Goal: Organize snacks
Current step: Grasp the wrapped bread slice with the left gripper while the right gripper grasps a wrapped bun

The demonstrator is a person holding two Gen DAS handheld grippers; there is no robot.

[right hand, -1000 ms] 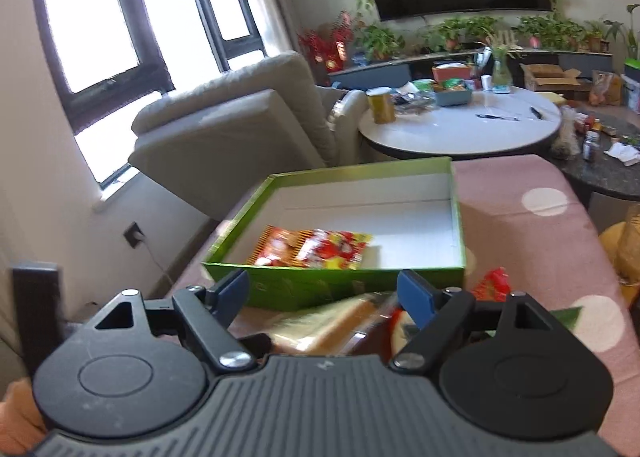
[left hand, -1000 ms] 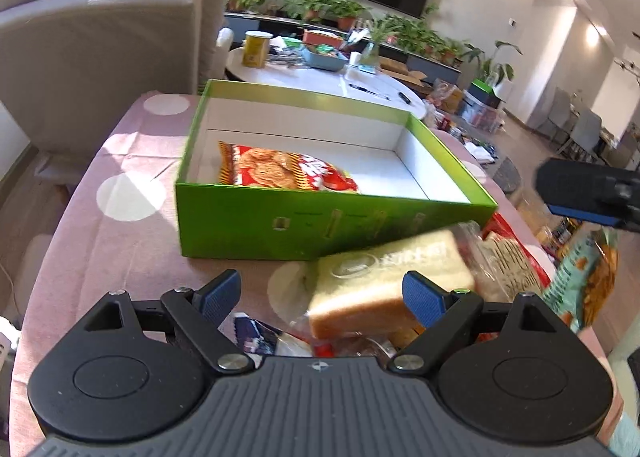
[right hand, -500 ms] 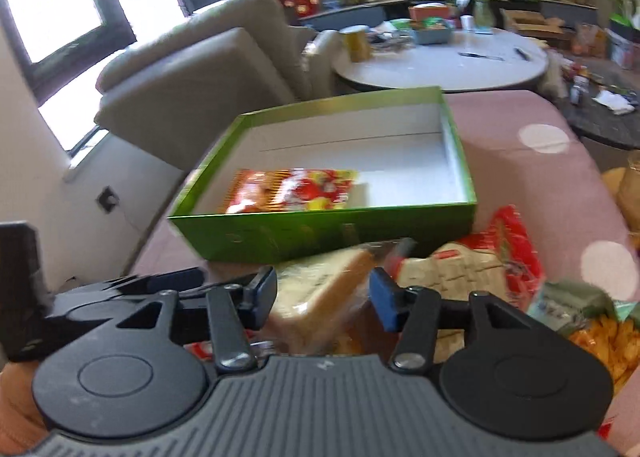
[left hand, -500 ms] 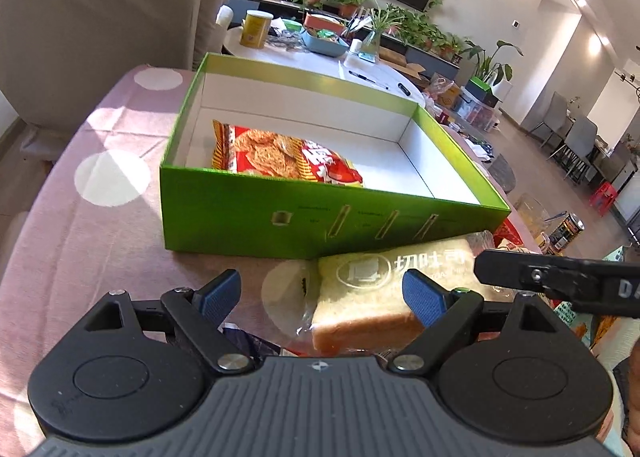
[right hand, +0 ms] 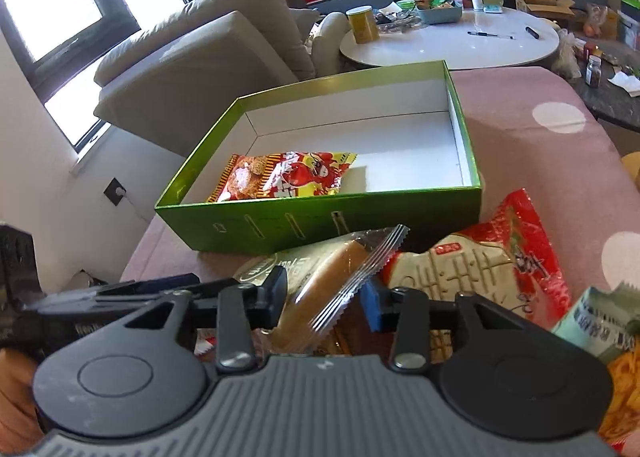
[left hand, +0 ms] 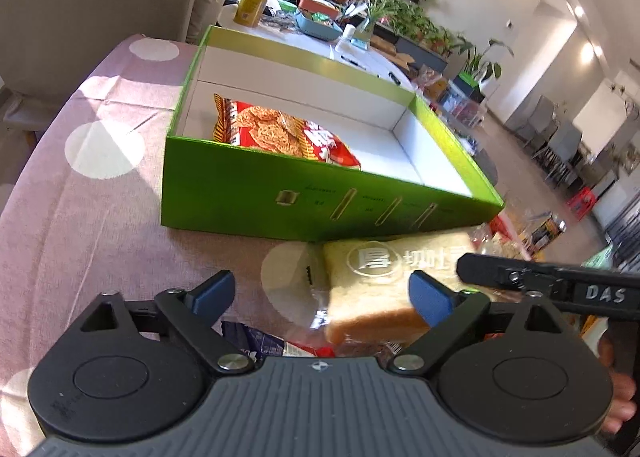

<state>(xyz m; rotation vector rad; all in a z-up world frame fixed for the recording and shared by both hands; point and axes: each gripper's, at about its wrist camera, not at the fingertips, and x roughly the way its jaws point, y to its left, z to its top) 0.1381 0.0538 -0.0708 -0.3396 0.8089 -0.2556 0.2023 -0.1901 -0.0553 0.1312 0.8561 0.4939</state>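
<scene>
Bread pkg [right hand: 320,289] sits btwn right claw [right hand: 324,297] jaws, just been closing, grip unclear. Left claw [left hand: 320,293] released, just been opening, beside green box [left hand: 320,209] on desk [left hand: 80,217].

The left gripper [left hand: 320,293], jaws just opened wide, hovers near a wrapped bread loaf [left hand: 376,289] lying before the green box [left hand: 320,209] holding a red snack bag [left hand: 280,133].
</scene>
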